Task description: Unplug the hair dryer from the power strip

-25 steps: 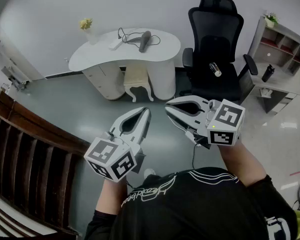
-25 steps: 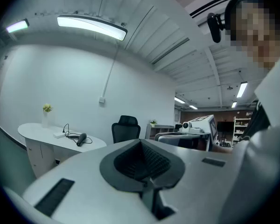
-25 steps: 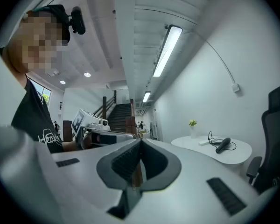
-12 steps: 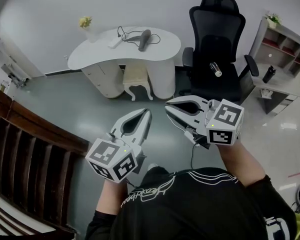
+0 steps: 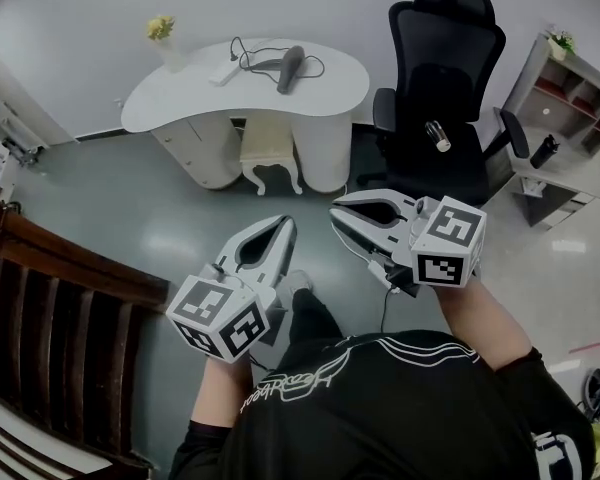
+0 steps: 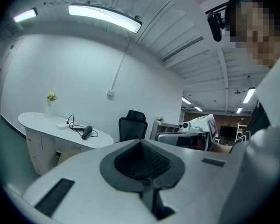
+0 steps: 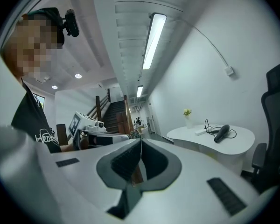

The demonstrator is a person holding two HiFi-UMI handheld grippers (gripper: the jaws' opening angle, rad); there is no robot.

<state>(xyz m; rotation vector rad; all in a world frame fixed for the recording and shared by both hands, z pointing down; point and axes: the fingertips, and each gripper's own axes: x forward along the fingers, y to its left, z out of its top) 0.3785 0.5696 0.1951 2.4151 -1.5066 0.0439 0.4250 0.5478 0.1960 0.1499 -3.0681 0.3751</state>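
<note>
Since the earlier frame a leg (image 5: 312, 318) is swung forward, while the left claw (image 5: 286, 228) and right claw (image 5: 336, 215) are held closed and empty, nothing being within reach yet: the hair dryer (image 5: 289, 68) lies by the power strip (image 5: 225, 72) on the far desk (image 5: 180, 110).

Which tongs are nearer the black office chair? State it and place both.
Right. The right tongs hover left of the black office chair, well short of it; the left tongs are farther left, facing the white desk.
</note>
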